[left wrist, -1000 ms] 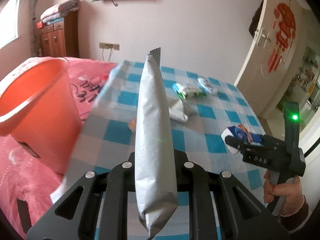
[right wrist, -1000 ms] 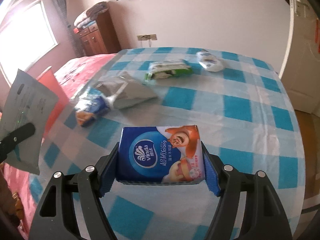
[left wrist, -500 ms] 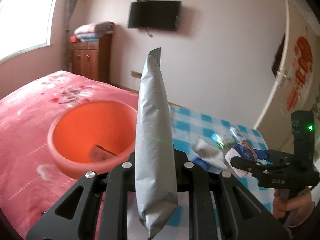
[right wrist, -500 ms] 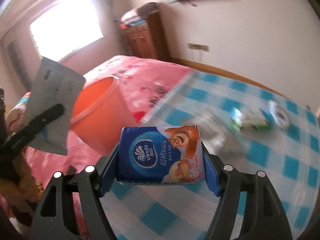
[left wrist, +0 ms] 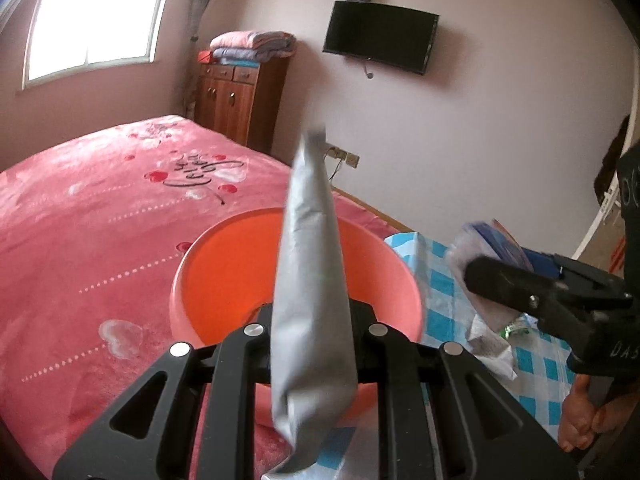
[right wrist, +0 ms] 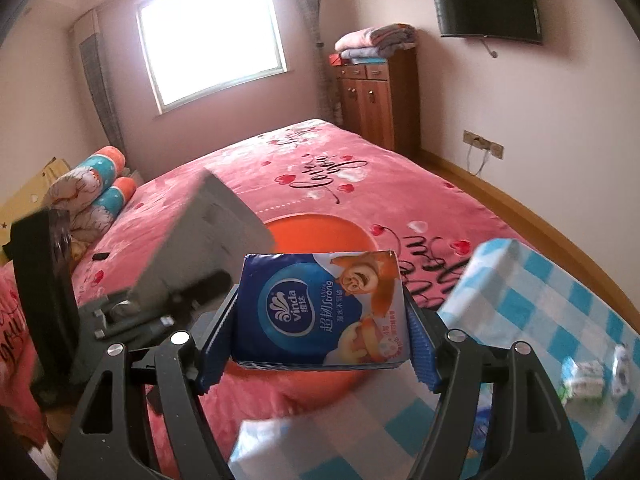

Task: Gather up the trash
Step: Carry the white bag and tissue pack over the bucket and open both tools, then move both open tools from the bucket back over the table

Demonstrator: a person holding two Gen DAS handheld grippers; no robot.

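My left gripper (left wrist: 312,344) is shut on a silver foil bag (left wrist: 310,280), held upright over the near rim of an orange bucket (left wrist: 208,280). My right gripper (right wrist: 320,320) is shut on a blue Vinda tissue pack (right wrist: 320,308), held just in front of the orange bucket (right wrist: 320,232). The right gripper (left wrist: 504,276) with the tissue pack (left wrist: 492,236) also shows in the left wrist view, to the right of the bucket. The left gripper (right wrist: 132,304) with the foil bag (right wrist: 208,248) shows in the right wrist view, to the left of the bucket.
The bucket stands on a pink bed (left wrist: 80,220) beside a table with a blue checked cloth (right wrist: 560,300). Several wrappers (right wrist: 584,372) lie on the cloth at the right. A wooden cabinet (left wrist: 240,100) and a wall television (left wrist: 380,36) stand behind.
Both grippers have swung left from over the checked table to the orange bucket, each still holding its item. The bucket now sits directly ahead of both.
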